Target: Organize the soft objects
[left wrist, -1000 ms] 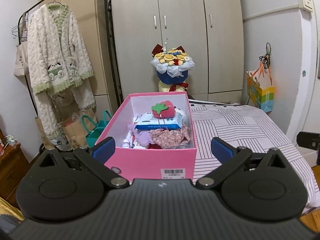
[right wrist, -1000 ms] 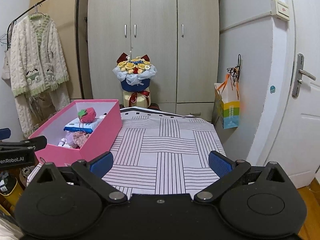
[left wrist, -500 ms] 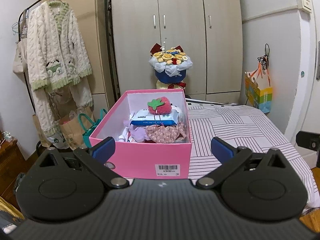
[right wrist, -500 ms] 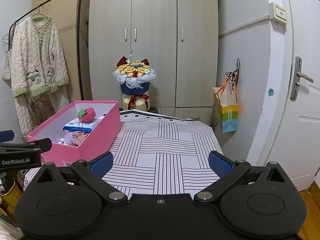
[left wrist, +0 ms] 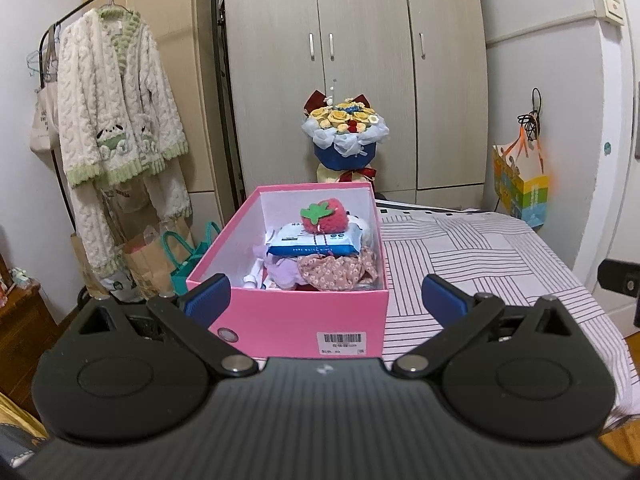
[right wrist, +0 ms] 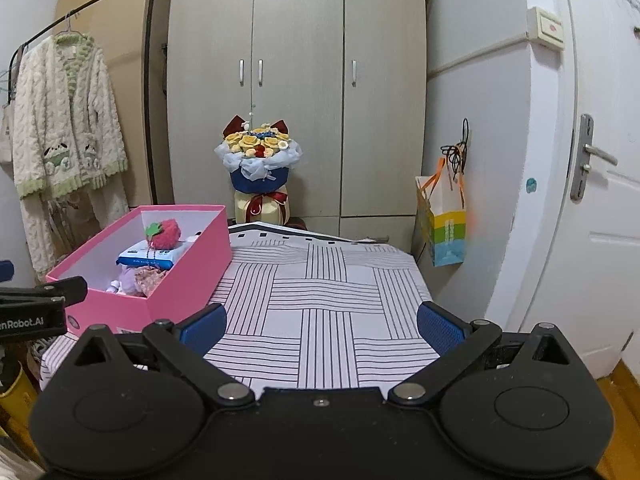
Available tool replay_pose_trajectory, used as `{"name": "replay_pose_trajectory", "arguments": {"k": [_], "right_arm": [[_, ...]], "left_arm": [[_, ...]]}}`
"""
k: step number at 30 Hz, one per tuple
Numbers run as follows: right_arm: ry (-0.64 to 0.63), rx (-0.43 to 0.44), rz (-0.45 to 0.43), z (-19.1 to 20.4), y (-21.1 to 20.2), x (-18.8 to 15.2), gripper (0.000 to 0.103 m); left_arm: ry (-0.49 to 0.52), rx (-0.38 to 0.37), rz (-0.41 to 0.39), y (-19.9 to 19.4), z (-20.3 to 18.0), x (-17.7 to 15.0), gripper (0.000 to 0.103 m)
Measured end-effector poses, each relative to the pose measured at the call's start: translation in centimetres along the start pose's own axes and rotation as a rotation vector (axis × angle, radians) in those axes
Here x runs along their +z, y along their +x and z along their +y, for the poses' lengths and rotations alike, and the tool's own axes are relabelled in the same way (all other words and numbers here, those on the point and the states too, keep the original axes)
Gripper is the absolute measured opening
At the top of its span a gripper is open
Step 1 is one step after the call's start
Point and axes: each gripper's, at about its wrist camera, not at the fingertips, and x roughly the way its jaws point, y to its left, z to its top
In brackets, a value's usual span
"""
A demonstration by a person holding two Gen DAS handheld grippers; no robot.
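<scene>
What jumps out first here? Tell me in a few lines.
The pink box at the striped bed's left edge, heaped with soft things, a red strawberry plush on top. Behind it, a flower bouquet stands before the wardrobe. Both claws, left and right, are open and empty.

A bedroom in a home.
Ahead of the claw stand a tall wardrobe [right wrist: 296, 92] and a bed [right wrist: 328, 300] under a striped cover; to the left a fluffy robe [left wrist: 116, 120] hangs on a clothes rail, to the right a white door [right wrist: 600, 200].

Beige wardrobe [right wrist: 296, 92]; white door [right wrist: 600, 200]
</scene>
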Motion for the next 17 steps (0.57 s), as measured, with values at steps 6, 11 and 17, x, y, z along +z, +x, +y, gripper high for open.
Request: {"name": "replay_pose_trajectory", "arguments": {"k": [6,11,17], "right_arm": [[0.007,0.003,0.019,-0.14,0.4,-0.36,0.103],[-0.002,0.009,0.023,0.12,0.5,-0.46,0.103],[-0.009,0.008,0.026,0.34,0.45,-0.55,0.103]], "left_arm": [[0.022,0.006,0.016,0.2,-0.01,-0.15,0.103],[0.019,-0.004,0.018,0.01,0.13,-0.17,0.103],[0.026,-0.002,0.015,-0.1,0.06,-0.17,0.103]]}}
